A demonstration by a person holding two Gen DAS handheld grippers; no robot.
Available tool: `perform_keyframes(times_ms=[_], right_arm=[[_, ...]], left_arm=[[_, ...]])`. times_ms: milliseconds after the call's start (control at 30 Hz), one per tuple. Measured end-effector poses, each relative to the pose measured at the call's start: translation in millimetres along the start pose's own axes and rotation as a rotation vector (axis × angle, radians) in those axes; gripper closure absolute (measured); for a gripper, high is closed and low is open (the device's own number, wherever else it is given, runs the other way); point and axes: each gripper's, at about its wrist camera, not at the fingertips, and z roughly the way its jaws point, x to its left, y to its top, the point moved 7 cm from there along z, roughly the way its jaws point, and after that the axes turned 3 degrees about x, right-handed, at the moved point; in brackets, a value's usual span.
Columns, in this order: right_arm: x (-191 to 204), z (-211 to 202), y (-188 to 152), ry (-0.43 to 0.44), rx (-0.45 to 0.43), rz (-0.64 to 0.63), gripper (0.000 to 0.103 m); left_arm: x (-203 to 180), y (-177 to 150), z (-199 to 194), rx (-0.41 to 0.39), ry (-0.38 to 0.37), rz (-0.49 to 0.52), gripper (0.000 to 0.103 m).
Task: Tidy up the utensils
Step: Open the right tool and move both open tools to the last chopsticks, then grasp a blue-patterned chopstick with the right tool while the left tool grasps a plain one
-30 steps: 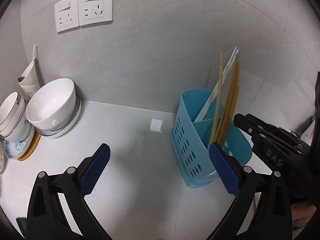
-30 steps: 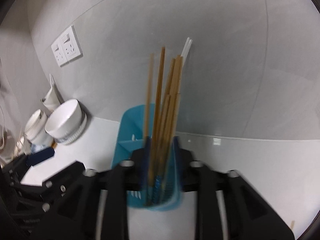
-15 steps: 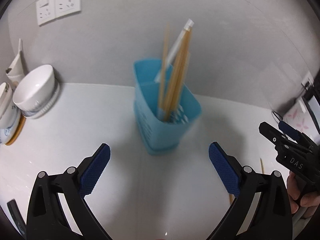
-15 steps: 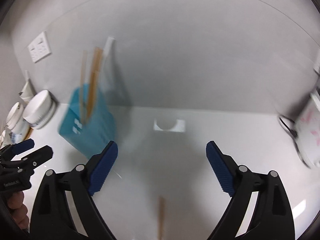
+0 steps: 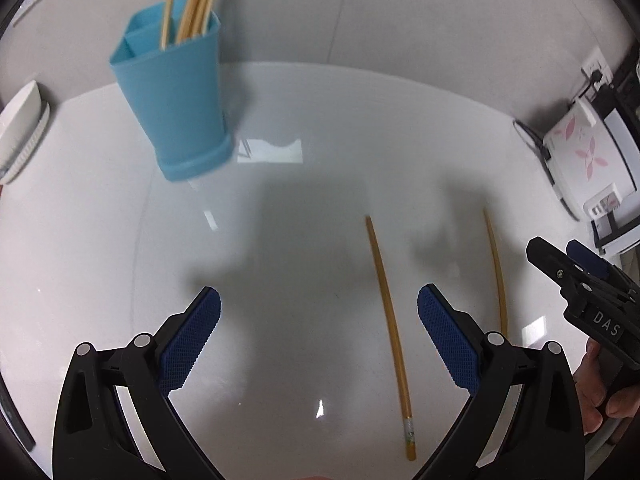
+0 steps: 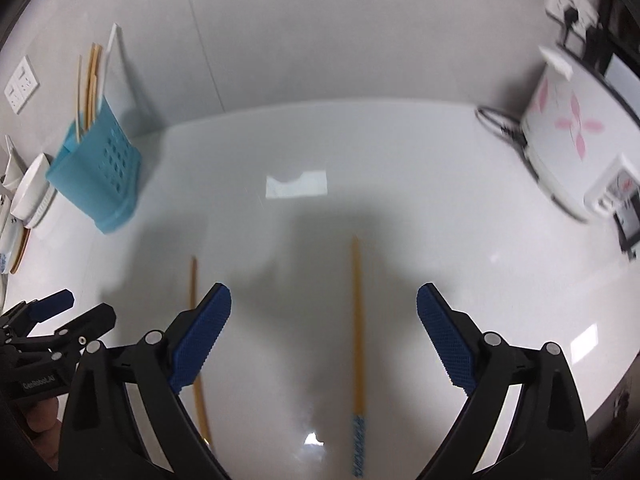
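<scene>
Two wooden chopsticks lie apart on the white counter. In the left wrist view one chopstick (image 5: pixel 390 312) lies between my fingers, nearer the right pad, and the other chopstick (image 5: pixel 497 270) lies further right. My left gripper (image 5: pixel 319 334) is open and empty above the counter. In the right wrist view one chopstick (image 6: pixel 357 328) lies between the pads of my open, empty right gripper (image 6: pixel 324 332), the other chopstick (image 6: pixel 196 328) passes under its left finger. A blue utensil holder (image 5: pixel 172 92) with several chopsticks stands at the back left; it also shows in the right wrist view (image 6: pixel 94 176).
White bowls (image 6: pixel 32 192) stand left of the holder by the wall. A white appliance with pink flowers (image 6: pixel 572 140) and its cable sit at the right. Wall sockets (image 6: pixel 22 84) are on the grey wall. The counter edge runs at the right.
Both grippers have pulled back from the blue holder and tilted down toward the counter. The right gripper, shut among the chopsticks a second ago, is now open. Two loose chopsticks have come into view.
</scene>
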Motion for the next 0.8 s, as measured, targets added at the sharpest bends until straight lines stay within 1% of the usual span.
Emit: perform_keyframes(times_ms=[100, 200, 300, 367, 500, 567, 700, 800], right_arm=[[-6.9, 10.8, -15.6, -0.006, 0.047, 0.013, 0.013], [-14.1, 16.9, -31.4, -0.014, 0.088, 0.014, 0.017], [-18.4, 22.7, -43.5, -0.015, 0.136, 0.017, 0.018], [-21.9, 27.7, -53.1, -0.014, 0.164, 0.011, 0.023], [-22.4, 31.4, -63.3, -0.007, 0.196, -0.010, 0.028], [-23.0, 33.0, -66.2, -0.004, 0.209, -0.015, 0.034], [-24.9, 37.0, -68.9, -0.004, 0.236, -0.022, 0.044], [-24.1, 38.9, -69.8, -0.009, 0.256, -0.033, 0.054]], left_arm=[[-11.4, -14.6, 13.6, 0.043, 0.015, 0.004, 0.006], [-20.8, -29.7, 25.8, 0.078, 0.031, 0.012, 0.006], [-31.9, -40.9, 35.8, 0.096, 0.051, 0.037, 0.006], [-37.3, -45.9, 41.3, 0.105, 0.065, 0.044, 0.006], [-41.0, -56.0, 49.7, 0.118, 0.101, 0.038, 0.006], [-42.1, -57.1, 52.7, 0.124, 0.112, 0.032, 0.006], [-43.7, -59.8, 55.1, 0.128, 0.136, 0.030, 0.008], [-49.0, -62.5, 56.0, 0.132, 0.152, 0.034, 0.014]])
